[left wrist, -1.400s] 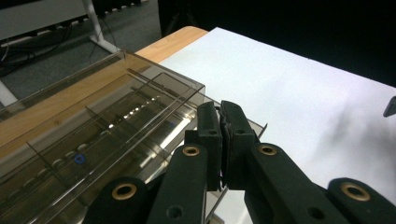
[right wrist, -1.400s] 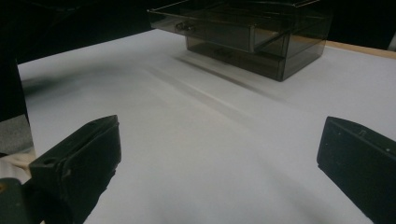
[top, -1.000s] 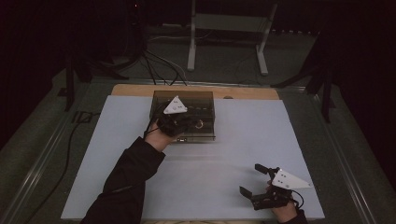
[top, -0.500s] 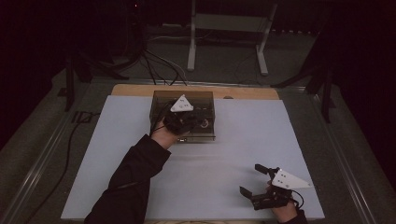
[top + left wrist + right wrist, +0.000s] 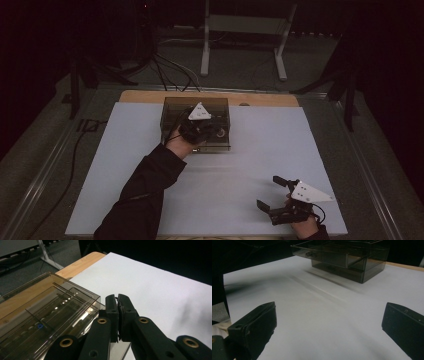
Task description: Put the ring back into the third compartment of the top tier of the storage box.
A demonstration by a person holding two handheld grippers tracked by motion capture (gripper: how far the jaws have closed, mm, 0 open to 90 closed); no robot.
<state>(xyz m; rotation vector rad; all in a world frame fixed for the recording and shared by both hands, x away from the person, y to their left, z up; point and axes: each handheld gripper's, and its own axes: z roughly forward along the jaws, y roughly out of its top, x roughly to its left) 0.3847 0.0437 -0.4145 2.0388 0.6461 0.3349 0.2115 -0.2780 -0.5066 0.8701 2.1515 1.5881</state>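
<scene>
The left gripper (image 5: 200,131) is hovering over the smoked clear plastic drawer box (image 5: 220,107) at the far middle of the white-covered bench (image 5: 300,145), its jaws pressed together on nothing that I can make out. In the left gripper view the jaws are sitting just past the box's near corner (image 5: 96,298). The right gripper (image 5: 277,197) is resting near the front edge, well apart, jaws spread wide and empty. Judging from here, a careless push downward could be shoving the light box along the bench or catching its lid edge.
</scene>
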